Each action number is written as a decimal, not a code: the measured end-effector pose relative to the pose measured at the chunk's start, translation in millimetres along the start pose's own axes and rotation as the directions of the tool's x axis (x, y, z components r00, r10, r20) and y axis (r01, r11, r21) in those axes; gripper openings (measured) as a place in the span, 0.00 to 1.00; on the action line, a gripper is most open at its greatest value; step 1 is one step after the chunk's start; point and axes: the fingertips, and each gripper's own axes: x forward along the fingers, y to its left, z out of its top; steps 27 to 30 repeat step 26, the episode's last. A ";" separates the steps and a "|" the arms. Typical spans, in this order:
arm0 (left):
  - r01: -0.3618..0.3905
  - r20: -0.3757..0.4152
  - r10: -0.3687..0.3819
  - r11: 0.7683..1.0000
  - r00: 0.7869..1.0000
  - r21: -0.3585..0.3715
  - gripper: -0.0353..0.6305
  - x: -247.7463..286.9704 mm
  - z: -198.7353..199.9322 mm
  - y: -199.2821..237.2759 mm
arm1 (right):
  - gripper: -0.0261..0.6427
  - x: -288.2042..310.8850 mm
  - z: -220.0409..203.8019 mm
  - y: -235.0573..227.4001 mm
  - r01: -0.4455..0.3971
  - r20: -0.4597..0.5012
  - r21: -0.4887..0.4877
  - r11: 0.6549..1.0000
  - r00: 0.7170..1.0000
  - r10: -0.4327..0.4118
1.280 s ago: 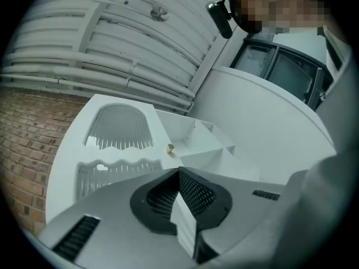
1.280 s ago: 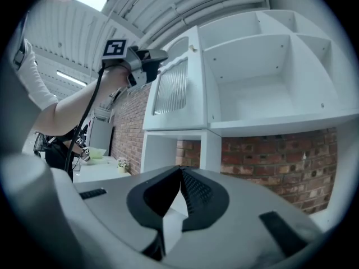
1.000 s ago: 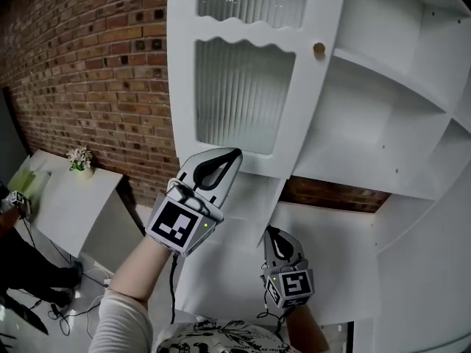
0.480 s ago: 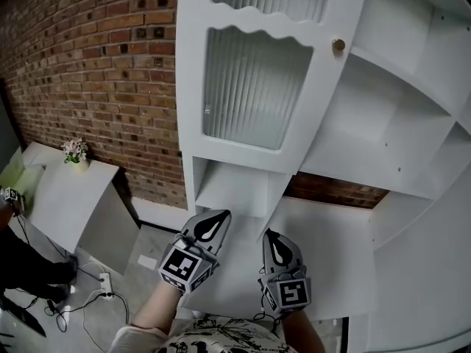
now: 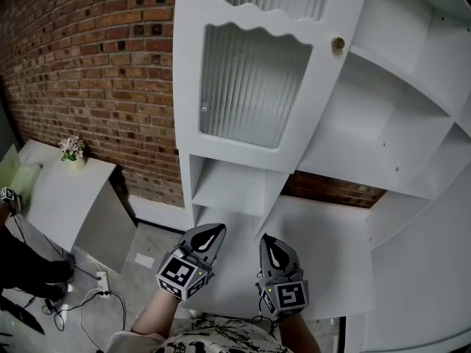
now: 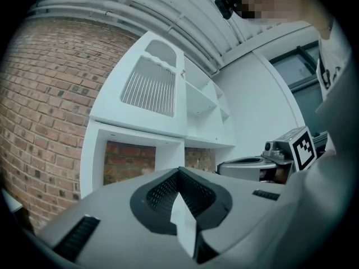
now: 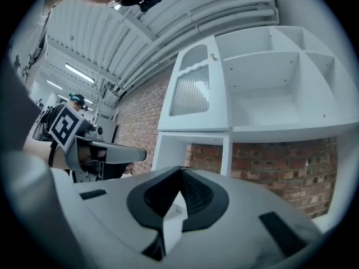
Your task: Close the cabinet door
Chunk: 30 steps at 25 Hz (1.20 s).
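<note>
The white cabinet door [image 5: 254, 87] has a ribbed glass pane and a small brass knob [image 5: 338, 44]. It lies flat over the cabinet's left upper compartment. Both grippers hang low in front of the cabinet, well below the door and touching nothing. My left gripper [image 5: 215, 230] is shut and empty, its tip [image 6: 179, 170] pointing level at the cabinet. My right gripper [image 5: 268, 241] is beside it, also shut and empty, with its tip [image 7: 180, 170] aimed the same way. The door [image 7: 193, 91] and the knob [image 7: 212, 56] also show in the right gripper view.
Open white shelves [image 5: 383, 109] fill the cabinet's right side, with an open niche [image 5: 228, 186] under the door. A brick wall [image 5: 96, 72] stands at the left. A white side table [image 5: 51, 190] carries a small flower pot [image 5: 72, 151]. A power strip and cables [image 5: 103, 279] lie on the floor.
My left gripper has dropped from the door's lower edge down to beside the right gripper, rolling as it went. The right gripper has barely shifted.
</note>
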 end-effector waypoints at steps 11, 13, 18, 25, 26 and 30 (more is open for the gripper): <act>0.020 -0.078 -0.017 0.999 0.997 0.045 0.07 -2.9 -12.2 -8.5 | 0.04 4.1 -6.1 1.4 -0.001 -0.002 0.024 1.000 1.000 0.002; 0.028 -0.058 -0.025 0.998 0.998 0.050 0.07 -0.6 -16.8 -8.8 | 0.04 4.4 -7.7 1.3 -0.001 -0.009 0.023 1.000 1.000 0.001; 0.035 -0.085 -0.032 0.999 0.996 0.027 0.07 1.9 -22.2 -11.4 | 0.04 3.8 -9.1 -1.7 0.007 -0.014 0.019 1.000 1.000 -0.006; 0.040 -0.064 -0.037 0.998 0.997 0.038 0.07 6.5 -29.9 -13.4 | 0.04 1.3 -14.8 -5.4 0.010 -0.015 0.020 1.000 1.000 -0.010; 0.038 -0.059 -0.036 0.998 0.998 0.043 0.07 6.7 -31.2 -13.5 | 0.04 0.5 -15.5 -5.2 0.009 -0.015 0.019 1.000 1.000 -0.009; 0.038 -0.059 -0.036 0.998 0.998 0.043 0.07 6.7 -31.2 -13.5 | 0.04 0.5 -15.5 -5.2 0.009 -0.015 0.019 1.000 1.000 -0.009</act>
